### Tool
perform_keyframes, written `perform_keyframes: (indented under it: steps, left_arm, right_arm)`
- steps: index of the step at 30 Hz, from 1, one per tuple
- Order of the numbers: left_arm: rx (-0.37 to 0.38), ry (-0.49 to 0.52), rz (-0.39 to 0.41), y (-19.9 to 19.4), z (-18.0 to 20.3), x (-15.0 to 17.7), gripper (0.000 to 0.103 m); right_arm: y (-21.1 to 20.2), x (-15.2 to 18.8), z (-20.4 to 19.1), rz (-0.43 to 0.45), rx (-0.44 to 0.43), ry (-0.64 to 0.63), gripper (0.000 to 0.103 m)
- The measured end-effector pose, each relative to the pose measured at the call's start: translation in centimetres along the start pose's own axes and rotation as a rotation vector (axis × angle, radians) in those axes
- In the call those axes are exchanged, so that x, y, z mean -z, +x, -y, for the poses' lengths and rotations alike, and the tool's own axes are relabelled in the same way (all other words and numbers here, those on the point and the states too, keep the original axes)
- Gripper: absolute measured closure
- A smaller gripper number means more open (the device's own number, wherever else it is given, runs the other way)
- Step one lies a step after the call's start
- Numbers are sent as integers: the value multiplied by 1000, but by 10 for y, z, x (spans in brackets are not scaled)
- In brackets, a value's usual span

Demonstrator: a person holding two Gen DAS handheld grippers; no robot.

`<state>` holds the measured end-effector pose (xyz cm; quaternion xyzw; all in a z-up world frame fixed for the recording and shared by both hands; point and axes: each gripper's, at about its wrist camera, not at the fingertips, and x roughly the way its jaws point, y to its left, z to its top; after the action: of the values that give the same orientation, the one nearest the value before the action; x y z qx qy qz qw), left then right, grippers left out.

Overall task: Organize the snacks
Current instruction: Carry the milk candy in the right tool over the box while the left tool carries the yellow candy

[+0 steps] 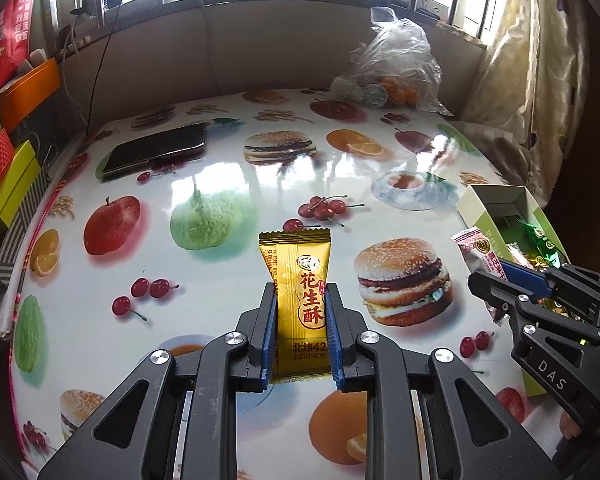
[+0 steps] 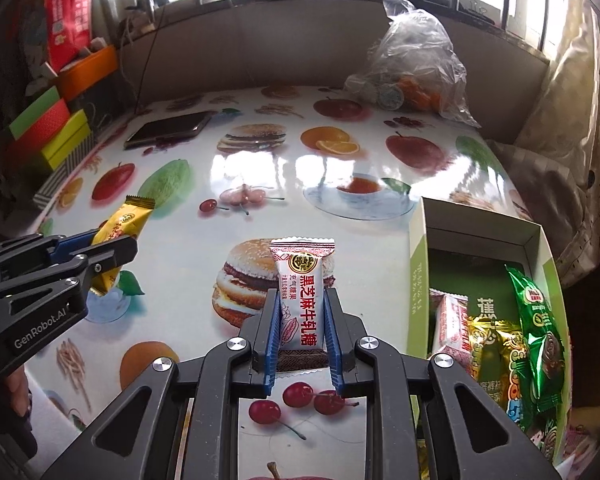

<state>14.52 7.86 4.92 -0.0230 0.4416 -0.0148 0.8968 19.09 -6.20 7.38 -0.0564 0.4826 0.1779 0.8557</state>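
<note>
My left gripper (image 1: 301, 300) is shut on a gold peanut-candy packet (image 1: 298, 280) and holds it above the fruit-print table; it also shows in the right wrist view (image 2: 114, 250) with the gold packet (image 2: 130, 220). My right gripper (image 2: 302, 304) is shut on a white-and-red sesame nougat packet (image 2: 302, 280), held left of the open green-and-white box (image 2: 418, 264). In the left wrist view the right gripper (image 1: 488, 280) holds the white packet (image 1: 474, 250) by the box (image 1: 470, 204). The box holds several snack packets, green (image 2: 534, 320) and gold (image 2: 486, 340).
A dark phone (image 1: 156, 148) lies at the table's far left. A clear plastic bag (image 1: 396, 64) with oranges sits at the far right. Coloured boxes (image 1: 8, 168) stack along the left edge. A curtain (image 1: 540, 60) hangs at the right.
</note>
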Motion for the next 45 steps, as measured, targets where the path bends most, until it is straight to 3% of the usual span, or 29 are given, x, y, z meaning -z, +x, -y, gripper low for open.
perform_keyframes:
  steps: [10,28,45]
  left_arm:
    - [47,44,5,-9,33,-3,80]
    - [231,133,-3,-8,115,-25,80]
    - [296,188,-60,20,170,-32,80]
  right_arm:
    - [-30,9,22,38,33,47,83]
    - [-72,35,92,57,144,173,83]
    - [-76,64,128,30,173,253,83]
